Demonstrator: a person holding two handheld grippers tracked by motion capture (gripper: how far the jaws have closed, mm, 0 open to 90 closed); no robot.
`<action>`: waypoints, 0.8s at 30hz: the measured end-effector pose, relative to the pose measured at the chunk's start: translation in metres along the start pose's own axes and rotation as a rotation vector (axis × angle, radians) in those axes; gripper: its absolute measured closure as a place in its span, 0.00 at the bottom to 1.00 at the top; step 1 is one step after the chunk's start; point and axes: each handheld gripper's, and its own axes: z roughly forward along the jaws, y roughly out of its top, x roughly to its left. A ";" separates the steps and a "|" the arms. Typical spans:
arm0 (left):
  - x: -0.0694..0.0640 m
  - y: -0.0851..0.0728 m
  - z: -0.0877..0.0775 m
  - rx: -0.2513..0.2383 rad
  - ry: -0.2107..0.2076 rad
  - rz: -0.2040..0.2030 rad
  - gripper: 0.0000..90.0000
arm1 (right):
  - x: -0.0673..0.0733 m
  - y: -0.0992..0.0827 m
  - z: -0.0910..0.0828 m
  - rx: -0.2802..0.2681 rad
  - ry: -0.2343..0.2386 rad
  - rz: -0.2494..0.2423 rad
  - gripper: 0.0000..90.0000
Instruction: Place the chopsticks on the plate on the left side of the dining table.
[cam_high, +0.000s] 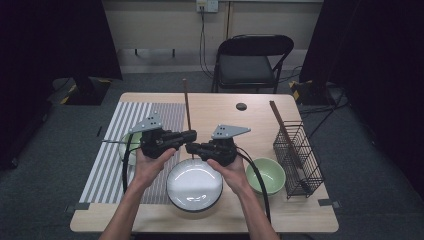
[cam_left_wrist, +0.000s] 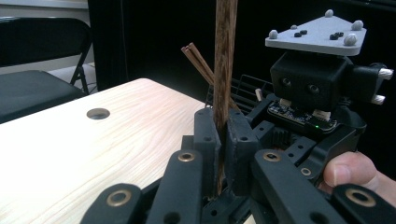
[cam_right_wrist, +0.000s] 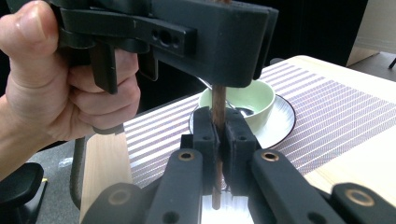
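The table (cam_high: 150, 220) runs wide and pale, with bare wood along its far edge and a free strip at the near edge. The striped mat (cam_high: 107, 160) covers the left side up to the left edge, and the wire basket (cam_high: 299, 157) sits tight by the right edge. Mid-table, near the front, lie the white plate (cam_high: 194, 187) and, just to its right, the green bowl (cam_high: 267, 175). Above the plate the two grippers meet nose to nose. The left gripper (cam_high: 189, 135) is clenched on the brown chopstick (cam_high: 186, 102), which stands upright, and the right gripper (cam_high: 192, 148) is also clamped on that stick, lower down.
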 end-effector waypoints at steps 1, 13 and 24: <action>0.000 0.000 0.001 -0.002 0.003 0.000 0.94 | 0.000 0.000 -0.001 0.003 -0.003 0.000 0.96; 0.001 0.009 0.000 0.009 0.014 0.012 0.71 | 0.001 -0.001 -0.005 0.008 -0.013 0.002 0.96; 0.015 0.011 -0.007 0.029 0.111 0.005 0.54 | 0.004 0.002 -0.010 0.006 -0.024 -0.002 0.96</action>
